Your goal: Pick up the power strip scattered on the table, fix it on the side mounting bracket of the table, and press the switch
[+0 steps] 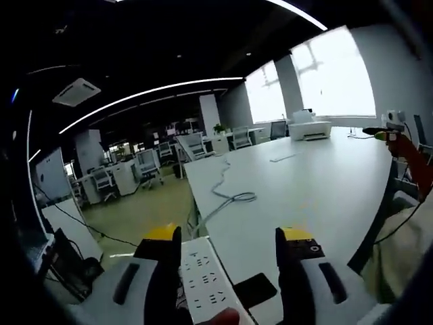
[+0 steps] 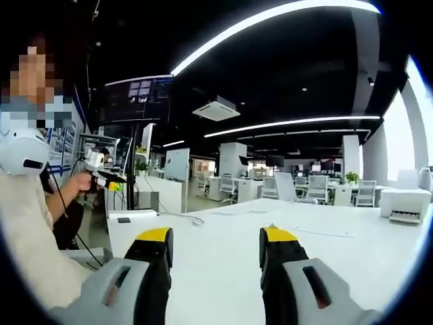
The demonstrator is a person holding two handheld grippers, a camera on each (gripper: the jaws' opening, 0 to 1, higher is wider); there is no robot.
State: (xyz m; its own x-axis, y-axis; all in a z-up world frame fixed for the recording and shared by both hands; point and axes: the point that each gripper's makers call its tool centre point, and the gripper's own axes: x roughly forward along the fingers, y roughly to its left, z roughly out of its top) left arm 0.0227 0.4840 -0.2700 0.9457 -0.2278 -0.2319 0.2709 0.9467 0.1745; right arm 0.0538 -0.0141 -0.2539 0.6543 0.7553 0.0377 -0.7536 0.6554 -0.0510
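One white power strip (image 1: 203, 284) between spread left tool (image 1: 229, 244), one cable (image 1: 226, 196), right tool (image 2: 215, 245) apparently released.

**Open tabletop, cable and strip near the edge**

The broad white table (image 1: 318, 183) lay bare across its middle and right. A grey coiled cable (image 1: 233, 198) crossed the left side, and the white multi-socket power strip (image 1: 203, 281) blocked the near left edge.

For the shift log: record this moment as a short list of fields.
setting: open office, long white table
power strip: white multi-socket power strip at the table's near edge, between the left gripper's open jaws
cable: grey cable looping along the table
right gripper: open, holding nothing, above bare tabletop
switch: not discernible
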